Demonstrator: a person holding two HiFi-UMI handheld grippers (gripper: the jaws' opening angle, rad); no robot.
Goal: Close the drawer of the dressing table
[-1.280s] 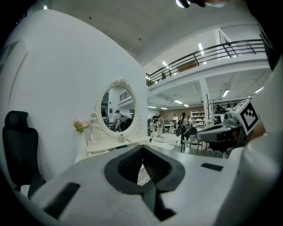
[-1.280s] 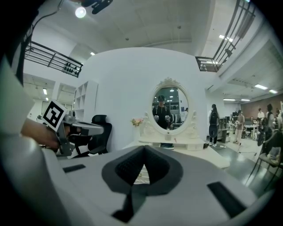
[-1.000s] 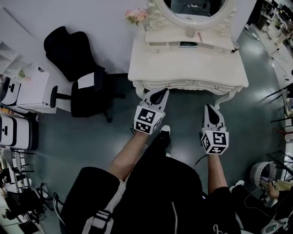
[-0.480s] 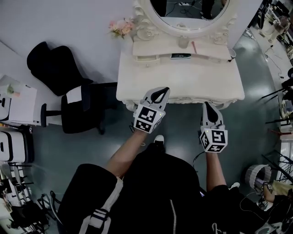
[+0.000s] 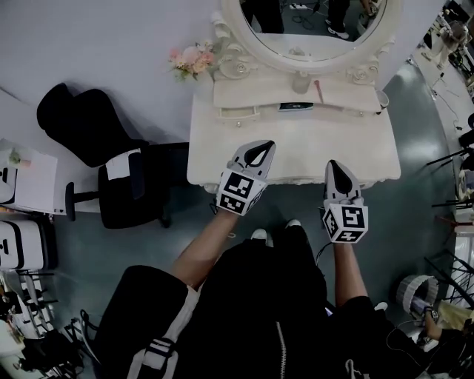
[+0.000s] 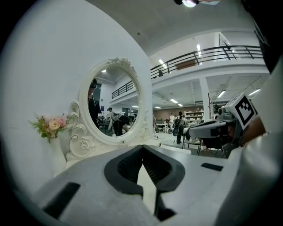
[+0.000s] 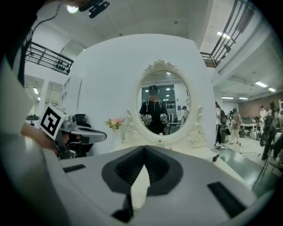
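We start with the white table (image 5: 296, 148), which fills the middle of the head view. Its drawer sits in the front face, under the front edge that we look steeply down past, so the drawer itself is out of sight. Nothing juts out beyond that edge, so we judge the drawer to be either pushed home or very nearly so. Only a last press and a check of the front face seem left.

At the table's back the oval mirror (image 5: 311, 22) stands against the wall, so there is no room beyond it. To the table's left a black chair (image 5: 126, 185) stands just beside the corner and narrows that side. To the table's right and in front of it the floor (image 5: 415, 133) is bare, giving room to step back.

The left tongs (image 5: 257, 153) and right tongs (image 5: 337, 169) are both pressed together, pinching nothing, with their tips at the table's front edge. Whether they touch it we cannot tell.

Flowers (image 5: 191, 61) stand at the table's back left corner, and a dark flat item (image 5: 295, 106) lies on its raised shelf, both well clear of the tongs.
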